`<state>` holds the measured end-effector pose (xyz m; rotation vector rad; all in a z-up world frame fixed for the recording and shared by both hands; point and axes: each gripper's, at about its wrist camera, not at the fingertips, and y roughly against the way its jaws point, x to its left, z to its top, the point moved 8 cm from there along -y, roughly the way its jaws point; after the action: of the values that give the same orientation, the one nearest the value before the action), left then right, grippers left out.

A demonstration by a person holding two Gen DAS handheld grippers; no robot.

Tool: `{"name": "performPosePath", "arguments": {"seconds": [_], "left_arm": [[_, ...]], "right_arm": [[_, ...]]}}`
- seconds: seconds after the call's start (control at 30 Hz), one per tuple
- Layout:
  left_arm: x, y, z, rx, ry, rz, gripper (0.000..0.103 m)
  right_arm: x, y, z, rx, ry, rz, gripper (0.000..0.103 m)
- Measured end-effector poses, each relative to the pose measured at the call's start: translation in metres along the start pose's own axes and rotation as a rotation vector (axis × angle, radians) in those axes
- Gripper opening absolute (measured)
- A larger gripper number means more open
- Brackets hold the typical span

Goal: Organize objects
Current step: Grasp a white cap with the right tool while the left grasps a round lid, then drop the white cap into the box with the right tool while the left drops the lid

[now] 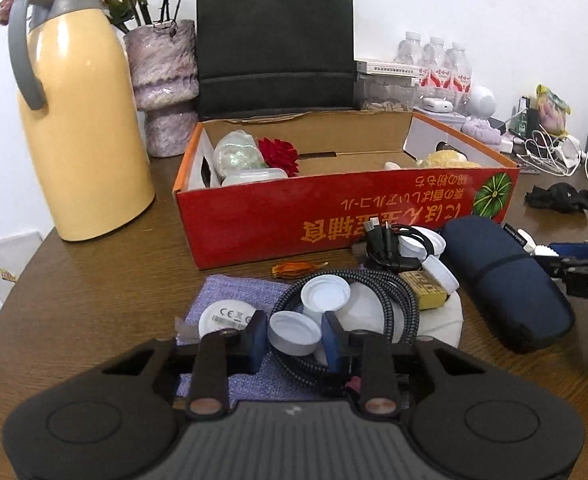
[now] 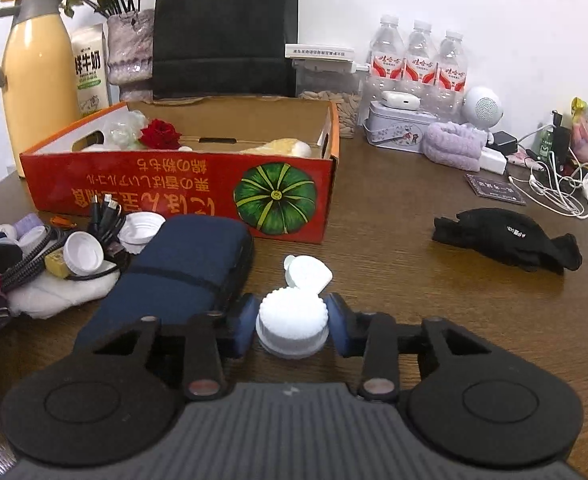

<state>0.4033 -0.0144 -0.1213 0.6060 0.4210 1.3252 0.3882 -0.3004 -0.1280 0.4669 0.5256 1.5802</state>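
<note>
My left gripper (image 1: 294, 338) is shut on a smooth white bottle cap (image 1: 294, 330), which sits over a purple cloth (image 1: 229, 292) and a braided cable (image 1: 390, 300). A second upturned white cap (image 1: 326, 294) lies just beyond it, and a white disc with printed marks (image 1: 225, 316) lies to its left. My right gripper (image 2: 292, 320) is shut on a ridged white cap (image 2: 291, 312) on the bare wooden table. A white shell-shaped piece (image 2: 308, 274) lies just past it. The red cardboard box (image 2: 173, 184) stands open behind, holding a red flower (image 2: 159, 134) and pale objects.
A dark blue pouch (image 2: 185, 268) lies between the two grippers' piles. A yellow thermos (image 1: 81, 120), a vase (image 1: 165, 80) and a black bag (image 1: 273, 40) stand at the back. A black glove (image 2: 506, 240), white cables (image 2: 562, 196) and water bottles (image 2: 418, 56) are to the right.
</note>
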Motion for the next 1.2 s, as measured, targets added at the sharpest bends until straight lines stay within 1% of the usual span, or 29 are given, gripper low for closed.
{"name": "performPosePath", "arguments": {"seconds": [0.1, 0.2, 0.33, 0.43, 0.5, 0.57, 0.63, 0.77, 0.87, 0.97, 1.1, 1.2], "left_arm": [[0.0, 0.01, 0.0, -0.013, 0.009, 0.025, 0.027], [-0.004, 0.039, 0.003, -0.07, 0.001, 0.014, 0.027], [-0.011, 0.092, 0.001, -0.139, 0.019, 0.001, 0.027], [-0.017, 0.126, -0.008, -0.176, 0.029, 0.032, 0.027], [-0.022, 0.144, -0.018, -0.18, 0.047, 0.037, 0.027], [-0.03, 0.166, -0.029, -0.187, 0.065, 0.008, 0.027], [-0.035, 0.188, -0.039, -0.2, 0.057, -0.019, 0.027], [-0.035, 0.223, -0.053, -0.22, 0.049, -0.007, 0.027], [-0.034, 0.236, -0.058, -0.229, 0.059, -0.021, 0.027], [-0.033, 0.238, -0.057, -0.239, 0.068, -0.02, 0.027], [-0.026, 0.224, -0.048, -0.229, 0.095, -0.019, 0.027], [-0.018, 0.202, -0.023, -0.22, 0.091, -0.049, 0.027]], "right_arm": [[-0.003, 0.007, 0.0, -0.018, -0.022, 0.003, 0.039], [-0.002, 0.024, 0.0, -0.044, -0.023, 0.001, 0.039], [0.009, 0.067, -0.002, -0.089, -0.006, 0.031, 0.039], [0.018, 0.104, -0.009, -0.134, -0.028, 0.067, 0.039], [0.025, 0.125, -0.014, -0.15, -0.036, 0.088, 0.039], [0.034, 0.148, -0.021, -0.165, -0.03, 0.108, 0.039], [0.043, 0.169, -0.03, -0.168, -0.006, 0.135, 0.039], [0.055, 0.209, -0.05, -0.164, 0.03, 0.17, 0.039], [0.062, 0.233, -0.062, -0.165, 0.039, 0.191, 0.039], [0.063, 0.24, -0.066, -0.164, 0.034, 0.185, 0.039], [0.059, 0.235, -0.06, -0.167, 0.023, 0.162, 0.039], [0.055, 0.224, -0.047, -0.179, 0.033, 0.16, 0.039]]}}
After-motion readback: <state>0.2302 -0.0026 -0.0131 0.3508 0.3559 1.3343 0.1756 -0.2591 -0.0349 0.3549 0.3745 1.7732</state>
